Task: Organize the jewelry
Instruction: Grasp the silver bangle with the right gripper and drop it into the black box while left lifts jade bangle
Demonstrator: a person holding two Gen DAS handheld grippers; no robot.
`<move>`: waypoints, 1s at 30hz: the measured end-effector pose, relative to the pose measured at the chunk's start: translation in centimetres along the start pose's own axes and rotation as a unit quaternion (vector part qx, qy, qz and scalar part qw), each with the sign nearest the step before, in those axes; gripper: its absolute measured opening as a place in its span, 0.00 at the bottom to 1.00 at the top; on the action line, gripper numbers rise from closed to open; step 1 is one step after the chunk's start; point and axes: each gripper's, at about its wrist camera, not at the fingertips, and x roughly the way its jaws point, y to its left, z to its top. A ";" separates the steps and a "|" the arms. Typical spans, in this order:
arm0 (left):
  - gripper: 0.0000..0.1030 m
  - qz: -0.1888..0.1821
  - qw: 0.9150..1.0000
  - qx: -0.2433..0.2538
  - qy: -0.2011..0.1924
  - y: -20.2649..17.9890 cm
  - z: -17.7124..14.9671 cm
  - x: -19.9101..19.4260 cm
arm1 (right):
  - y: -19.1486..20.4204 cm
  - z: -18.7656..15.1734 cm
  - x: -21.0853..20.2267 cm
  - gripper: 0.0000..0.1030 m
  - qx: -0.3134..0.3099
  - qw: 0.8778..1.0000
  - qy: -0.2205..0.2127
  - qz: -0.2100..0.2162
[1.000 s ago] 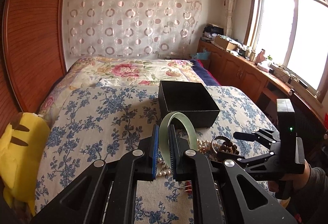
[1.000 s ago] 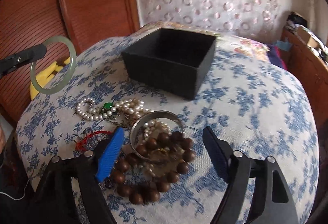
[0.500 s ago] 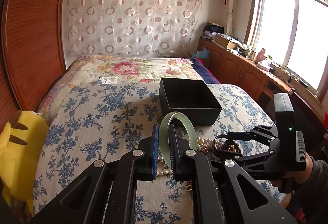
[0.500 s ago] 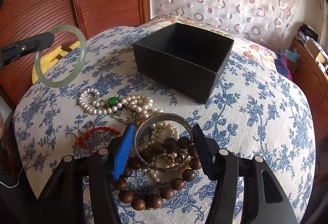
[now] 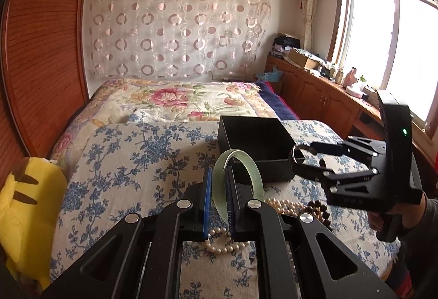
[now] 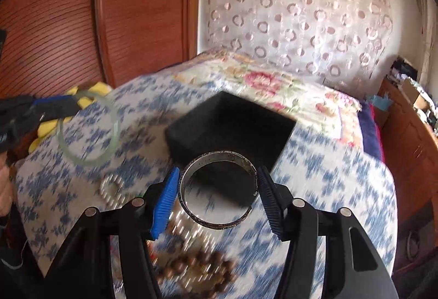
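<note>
Meanwhile right gripper (image 6: 218, 197) jaws clamp the silver bangle (image 6: 217, 189) above the black box (image 6: 232, 124) rim.

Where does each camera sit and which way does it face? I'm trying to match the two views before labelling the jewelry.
Left wrist: on the left gripper, looking down the bed toward the curtain and window; its fingers clamp a green bangle; the right gripper and the hand holding it show at right.
Right wrist: on the right gripper, looking over the bedspread; its fingers hold a silver bangle; the left gripper shows at left.
Shared: the black box, green bangle, pearls, brown beads.
</note>
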 end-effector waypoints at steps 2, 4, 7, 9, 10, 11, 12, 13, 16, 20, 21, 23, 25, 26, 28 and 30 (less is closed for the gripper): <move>0.08 0.001 1.000 0.000 -0.004 0.1 0.5 0.1 | -0.9 1.1 0.7 0.59 0.008 1.000 -0.008 -0.005; 0.08 0.001 1.000 0.002 -0.008 0.1 0.9 0.3 | -1.6 1.9 1.5 0.59 0.015 1.000 -0.007 -0.009; 0.08 0.001 1.000 0.002 -0.009 0.3 1.4 0.7 | -2.2 2.8 2.8 0.59 0.022 1.000 -0.008 -0.008; 0.08 0.002 1.000 0.003 -0.008 0.3 1.5 1.0 | -2.6 3.2 3.4 0.59 0.025 1.000 -0.006 -0.005; 0.08 0.002 1.000 0.003 -0.007 0.3 1.7 1.1 | -2.8 3.3 3.8 0.59 0.025 1.000 -0.005 -0.005; 0.08 0.003 1.000 0.004 -0.006 0.3 1.8 1.3 | -2.9 3.4 4.2 0.59 0.026 1.000 -0.001 -0.004; 0.08 0.003 1.000 0.005 -0.006 0.3 1.9 1.5 | -3.0 3.5 4.6 0.59 0.028 1.000 0.003 -0.002; 0.08 0.004 1.000 0.005 -0.005 0.4 2.1 1.7 | -3.0 3.5 5.0 0.59 0.030 1.000 0.009 0.000; 0.08 0.003 1.000 0.004 -0.004 0.4 2.2 2.0 | -3.5 3.4 5.8 0.65 0.037 0.999 0.021 0.003; 0.08 -0.001 1.000 0.009 0.000 -0.1 2.7 2.9 | -4.6 3.2 5.0 0.68 0.057 0.998 0.013 0.006; 0.08 -0.002 1.000 0.013 0.001 -0.4 2.9 3.1 | -5.2 3.1 4.4 0.68 0.062 0.998 0.009 0.004; 0.08 -0.005 1.000 0.018 0.001 -0.7 3.2 3.8 | -5.8 2.7 3.5 0.69 0.066 0.998 0.003 -0.002; 0.08 -0.008 1.000 0.022 0.003 -1.1 3.5 4.5 | -6.7 2.2 2.5 0.69 0.074 0.997 0.000 -0.010; 0.08 -0.010 1.000 0.024 0.005 -1.4 3.7 5.0 | -7.2 1.8 1.9 0.70 0.077 0.997 -0.001 -0.014; 0.08 -0.011 0.999 0.029 0.011 -1.9 4.1 6.1 | -8.0 1.1 1.1 0.70 0.080 0.997 -0.003 -0.020; 0.08 -0.012 0.999 0.033 0.018 -2.2 4.3 7.3 | -8.7 0.2 0.3 0.71 0.086 0.996 -0.006 -0.024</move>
